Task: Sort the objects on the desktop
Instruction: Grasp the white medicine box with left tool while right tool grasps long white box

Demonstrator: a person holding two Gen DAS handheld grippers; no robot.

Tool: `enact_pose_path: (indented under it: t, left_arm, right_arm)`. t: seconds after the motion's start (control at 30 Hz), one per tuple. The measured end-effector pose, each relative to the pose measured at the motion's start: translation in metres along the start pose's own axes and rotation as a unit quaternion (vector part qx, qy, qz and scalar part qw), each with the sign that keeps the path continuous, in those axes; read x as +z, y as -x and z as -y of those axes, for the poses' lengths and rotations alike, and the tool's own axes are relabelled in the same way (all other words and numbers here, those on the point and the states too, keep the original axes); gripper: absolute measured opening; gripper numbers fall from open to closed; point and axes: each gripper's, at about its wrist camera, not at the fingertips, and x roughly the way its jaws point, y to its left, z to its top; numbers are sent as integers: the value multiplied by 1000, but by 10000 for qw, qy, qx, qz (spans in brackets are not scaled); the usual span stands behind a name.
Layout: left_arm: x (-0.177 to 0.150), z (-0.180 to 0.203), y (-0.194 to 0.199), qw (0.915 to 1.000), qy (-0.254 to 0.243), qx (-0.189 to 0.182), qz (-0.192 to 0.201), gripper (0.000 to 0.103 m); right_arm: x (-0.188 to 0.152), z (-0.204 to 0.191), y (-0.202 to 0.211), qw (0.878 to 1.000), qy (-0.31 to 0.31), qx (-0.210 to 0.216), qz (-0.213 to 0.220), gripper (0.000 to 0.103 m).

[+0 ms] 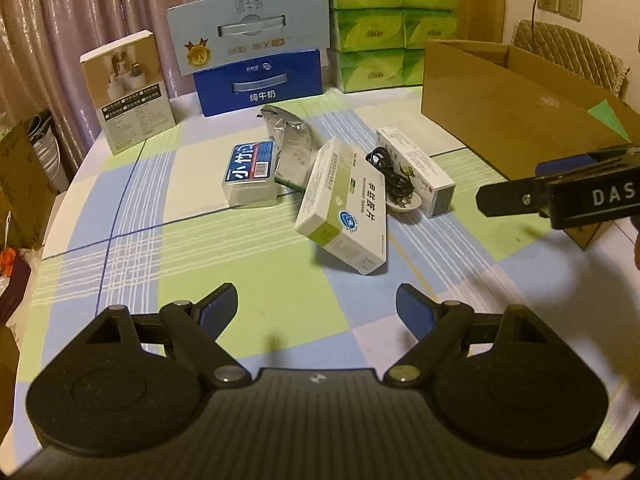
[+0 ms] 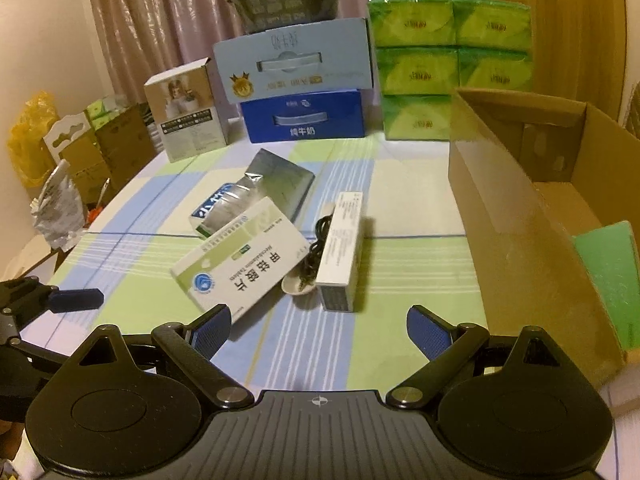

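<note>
Green pad inside carton, right view only

medicine boxes: two, a green-and-white tablet box and a narrow white box
clear plastic case with blue label: one
silver foil pouch: one on the table
black cable: one
small dish: one
milk cartons: two, stacked
green tissue packs: six showing
open cardboard box: one
</note>
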Motion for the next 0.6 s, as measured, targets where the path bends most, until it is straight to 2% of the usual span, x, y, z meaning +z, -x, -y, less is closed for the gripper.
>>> enact_pose_path:
  t: [0.2,0.27,0.33,0.47,0.6]
  left_arm:
    - [5,2,-19,9997,-242,86,-28,81]
    - [7,4,-22,9994,-344,70,36,81]
    - [9,9,-25,9980,-610,84,146,81]
    - [12,22,-37,9910,-1272,174,382,81]
    - [16,30,-53,9864,-1583,82,427,81]
  right_arm:
    - [6,3,-19,9999,106,32,-95,91]
    - [8,2,-26,9997,147,59,-174,86]
    - [10,2,-33,9996,188,60,-219,80]
    - [13,4,-43,9994,234,-18,-254,79]
    - [16,10,-52,9994,127,-31,-310,79]
